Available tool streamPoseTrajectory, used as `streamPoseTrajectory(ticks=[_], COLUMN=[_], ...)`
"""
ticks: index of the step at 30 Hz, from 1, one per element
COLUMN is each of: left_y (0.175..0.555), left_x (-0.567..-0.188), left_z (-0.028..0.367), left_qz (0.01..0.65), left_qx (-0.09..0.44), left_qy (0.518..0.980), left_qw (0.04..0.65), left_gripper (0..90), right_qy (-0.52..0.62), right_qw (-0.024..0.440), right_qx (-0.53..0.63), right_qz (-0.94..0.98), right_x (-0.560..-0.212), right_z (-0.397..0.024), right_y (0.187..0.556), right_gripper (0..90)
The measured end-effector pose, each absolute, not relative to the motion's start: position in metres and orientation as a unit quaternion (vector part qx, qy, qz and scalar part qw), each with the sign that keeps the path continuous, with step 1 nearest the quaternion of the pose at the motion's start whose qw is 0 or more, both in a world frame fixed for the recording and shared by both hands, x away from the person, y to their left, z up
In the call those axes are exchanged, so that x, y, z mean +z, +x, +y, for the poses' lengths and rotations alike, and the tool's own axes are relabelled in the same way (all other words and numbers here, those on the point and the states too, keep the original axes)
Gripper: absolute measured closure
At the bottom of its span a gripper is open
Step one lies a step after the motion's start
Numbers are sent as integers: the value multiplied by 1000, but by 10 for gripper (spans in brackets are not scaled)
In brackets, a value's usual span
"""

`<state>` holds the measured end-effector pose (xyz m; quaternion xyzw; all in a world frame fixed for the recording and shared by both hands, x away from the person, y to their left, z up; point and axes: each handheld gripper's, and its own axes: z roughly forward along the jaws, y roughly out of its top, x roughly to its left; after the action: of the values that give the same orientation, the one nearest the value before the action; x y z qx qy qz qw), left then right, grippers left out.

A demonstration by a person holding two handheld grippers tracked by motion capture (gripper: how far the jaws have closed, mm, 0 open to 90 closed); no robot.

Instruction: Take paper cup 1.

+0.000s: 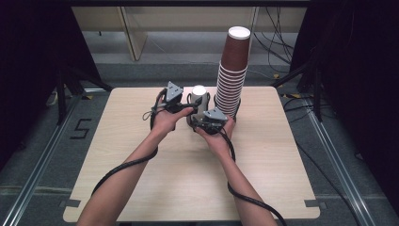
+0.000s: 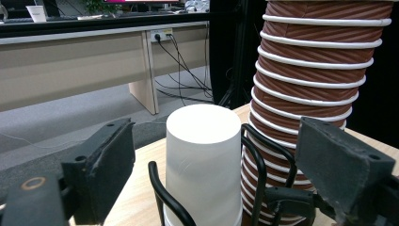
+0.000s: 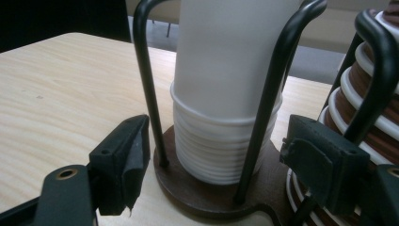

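Showing white cups (image 3: 221,141) nested | high view (image 1: 198,96): top cup

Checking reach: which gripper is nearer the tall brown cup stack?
Right. The right gripper sits just in front of the brown cup stack; the left gripper is beyond the white cups.

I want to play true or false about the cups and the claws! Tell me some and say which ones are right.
1. The brown cup stack is taller than the white cup stack. True.
2. The white cups lie tipped over on the table. False: they stand upside down in a black wire holder.
3. The left claw has a jaw on each side of the white cups. True.
4. The right claw squeezes a brown cup. False: it is open, low around the holder's round base.
5. The table is wooden. True.
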<state>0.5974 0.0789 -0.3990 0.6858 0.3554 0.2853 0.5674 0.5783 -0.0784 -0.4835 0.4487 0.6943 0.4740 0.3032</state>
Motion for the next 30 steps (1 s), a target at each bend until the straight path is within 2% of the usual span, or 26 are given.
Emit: streamPoseTrajectory(ticks=[7,9,10,15,18,26,30], left_y=[602,602,603,605,606,611,614], left_x=[-398,-399,-399,-400,-401,-403,-405], left_z=[76,75,75,74,73,73,72], left_qz=[356,355,357,358,358,361,367], left_qx=[283,282,282,280,278,275,269], left_qy=[688,688,688,690,690,693,691], left_qw=[566,566,565,563,564,560,562], left_gripper=[139,139,139,140,140,142,142], right_qy=[454,463,459,476,471,468,475], right_qw=[323,307,325,312,323,342,335], right_qx=[456,468,455,463,450,442,440], right_qz=[695,688,690,679,687,684,684], right_x=[-489,-488,-490,-492,-494,-497,-497], right_z=[-68,-65,-64,-61,-63,-61,-60], right_y=[585,585,588,592,594,599,599], right_gripper=[223,222,218,218,219,240,250])
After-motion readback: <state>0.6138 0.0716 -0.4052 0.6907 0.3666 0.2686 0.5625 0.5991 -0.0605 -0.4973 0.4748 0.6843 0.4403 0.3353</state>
